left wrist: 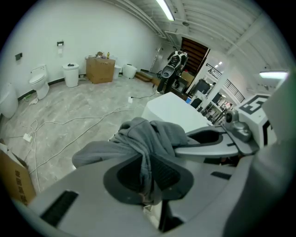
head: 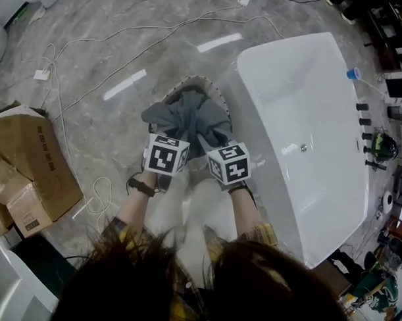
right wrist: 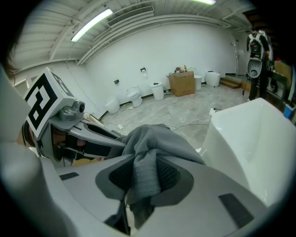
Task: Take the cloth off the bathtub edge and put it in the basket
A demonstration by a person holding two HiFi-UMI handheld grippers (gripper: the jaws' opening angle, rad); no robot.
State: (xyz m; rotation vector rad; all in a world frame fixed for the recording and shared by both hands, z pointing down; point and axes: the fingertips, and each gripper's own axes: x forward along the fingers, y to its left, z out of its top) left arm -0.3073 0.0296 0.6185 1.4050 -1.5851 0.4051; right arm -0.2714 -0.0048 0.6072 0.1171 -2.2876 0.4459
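Item: grey cloth (head: 187,118) | Place: bunched over the mouth of the basket (head: 198,79), on the floor beside the bathtub (head: 307,134) | Jaws: left gripper (left wrist: 145,178) and right gripper (right wrist: 143,178) each clamped on a fold | Handling: sink the bulk below the rim, then part both jaws together so that no corner hangs outside.

Head cam: high, above the person's hair, facing steeply down. Wide enough for the tub (head: 307,127), basket (head: 221,98) and floor (head: 93,54).

Left gripper (left wrist: 147,173) cam: sits behind the jaws and looks along them, very near the cloth (left wrist: 148,134) pinched there. Beyond that it sees floor out to the far wall, with a box (left wrist: 100,69) there.

Right gripper (right wrist: 145,178) cam: same setup, tub close at its right.

Each gripper cam catches the other gripper at its edge: left's at right, right's at left.

All three share the cloth, tub and floor. Both gripper cams share the far-wall box.
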